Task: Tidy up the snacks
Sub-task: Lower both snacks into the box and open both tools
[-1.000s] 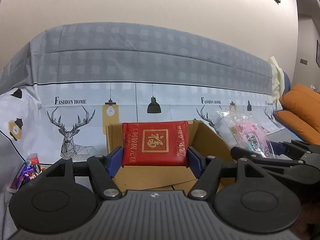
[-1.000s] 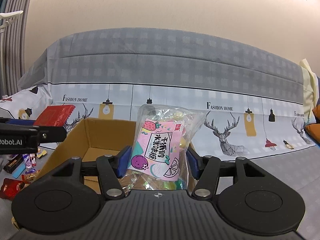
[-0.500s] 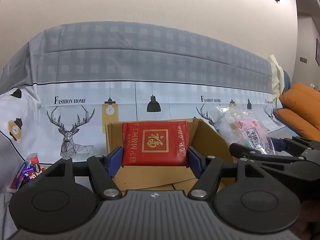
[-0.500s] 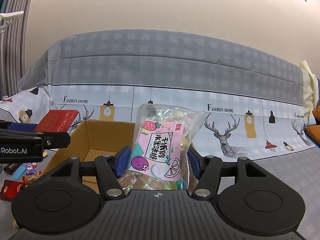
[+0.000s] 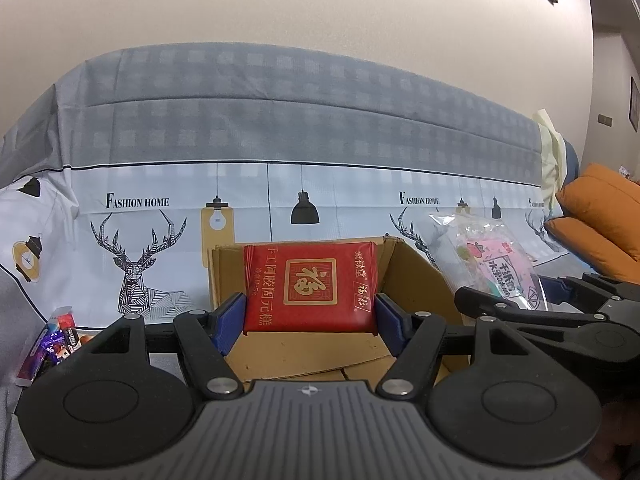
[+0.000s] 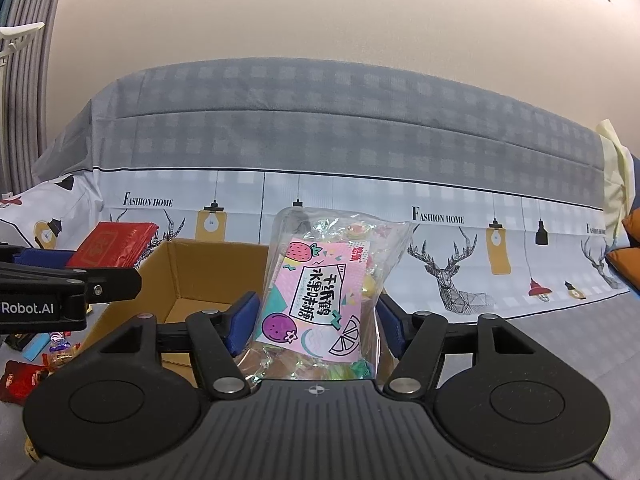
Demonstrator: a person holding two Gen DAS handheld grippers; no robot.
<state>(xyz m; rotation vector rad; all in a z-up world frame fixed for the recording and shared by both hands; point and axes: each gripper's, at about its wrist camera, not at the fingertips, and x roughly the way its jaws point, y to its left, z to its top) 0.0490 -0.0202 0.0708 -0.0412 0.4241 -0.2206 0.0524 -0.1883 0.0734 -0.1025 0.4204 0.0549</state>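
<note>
My left gripper (image 5: 310, 320) is shut on a red snack packet (image 5: 310, 286) with gold characters and holds it upright over the open cardboard box (image 5: 416, 280). My right gripper (image 6: 316, 320) is shut on a clear candy bag (image 6: 320, 296) with a pink label, held above the box's right side (image 6: 192, 268). In the right wrist view, the left gripper (image 6: 48, 300) and the red packet (image 6: 112, 244) show at the left. In the left wrist view, the right gripper (image 5: 560, 312) and the candy bag (image 5: 496, 260) show at the right.
The box stands on a grey cover in front of a sofa draped in a deer-print sheet (image 5: 140, 264). Several small wrapped snacks lie left of the box (image 5: 52, 340) (image 6: 36, 364). Orange cushions (image 5: 600, 220) are at the far right.
The right gripper with the candy bag has shifted slightly right and up relative to the box. The left gripper and red packet have hardly moved.
</note>
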